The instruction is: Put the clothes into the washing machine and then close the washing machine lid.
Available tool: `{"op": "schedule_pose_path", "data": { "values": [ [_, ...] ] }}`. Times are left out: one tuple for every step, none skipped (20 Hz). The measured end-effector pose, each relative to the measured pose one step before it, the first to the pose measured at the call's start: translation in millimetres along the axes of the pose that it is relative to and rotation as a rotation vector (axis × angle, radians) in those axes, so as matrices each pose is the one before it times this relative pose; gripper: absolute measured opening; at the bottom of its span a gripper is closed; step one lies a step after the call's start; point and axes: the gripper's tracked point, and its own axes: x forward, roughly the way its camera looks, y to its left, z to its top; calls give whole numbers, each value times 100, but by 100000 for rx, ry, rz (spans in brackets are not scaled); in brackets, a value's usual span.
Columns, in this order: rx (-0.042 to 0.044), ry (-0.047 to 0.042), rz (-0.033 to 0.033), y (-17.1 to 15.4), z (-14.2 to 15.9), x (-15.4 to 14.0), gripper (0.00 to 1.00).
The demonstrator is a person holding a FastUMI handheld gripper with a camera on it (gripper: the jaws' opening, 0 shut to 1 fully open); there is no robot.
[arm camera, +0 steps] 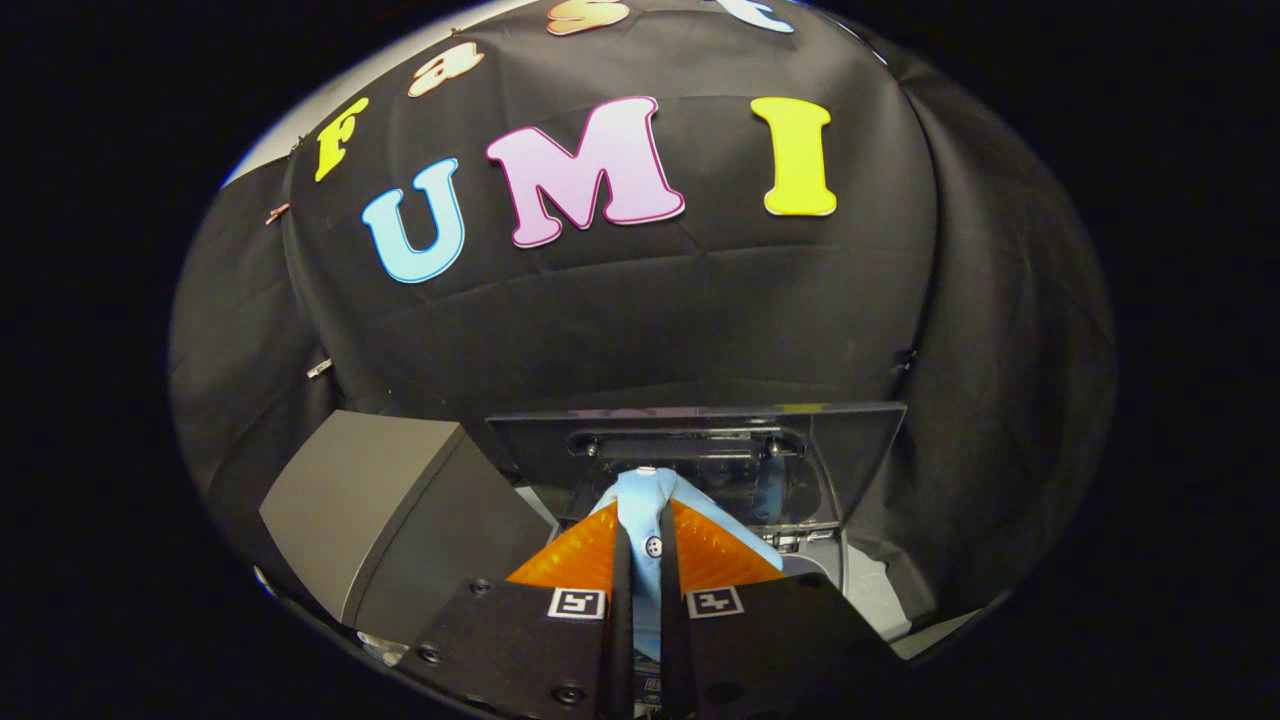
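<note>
The gripper [645, 540] has its 2 fingers clamped on a light-blue garment [645, 500] before the washing machine's raised lid [700, 440], so loading and closing both remain.

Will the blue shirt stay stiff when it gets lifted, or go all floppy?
Probably floppy: the shirt is thin cloth, bunched and folded where the gripper has both fingers pinched on it. It likely weighs little and would hang and sway. It seems unlikely to slip, being squeezed tight, ahead of the raised lid.

Garment [648, 510] between claw [646, 545] fingers, raised lid [700, 440] beyond.
</note>
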Motion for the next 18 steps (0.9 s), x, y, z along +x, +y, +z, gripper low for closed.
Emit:
{"op": "schedule_pose_path", "data": {
  "values": [
    [-151,2922,-1973,-392,-875,575,15],
    [382,2416,-582,-283,-632,521,8],
    [111,2045,268,-33,-792,290,8],
    [-1120,1392,-464,-195,-1122,564,8],
    [-717,1617,-372,-176,-1054,542,8],
    [-435,2399,-240,-14,-1199,641,8],
    [-320,2403,-389,-126,-1202,575,8],
    [-817,1880,-405,-147,-813,587,8],
    [-1238,1740,-810,-283,-1104,571,8],
    [-1215,1788,-755,-289,-1115,699,8],
    [-685,1753,-452,-214,-907,667,8],
    [-477,1836,-916,-399,-1048,659,8],
    [-124,1701,-982,-298,-762,657,8],
    [72,1531,-603,-284,-725,606,8],
    [124,1237,-593,-252,-597,655,8],
    [-102,1135,-280,-157,-641,920,8],
    [-245,1404,-548,-254,-618,560,8],
    [52,1541,-16,-129,-821,577,8]
  ]
}}
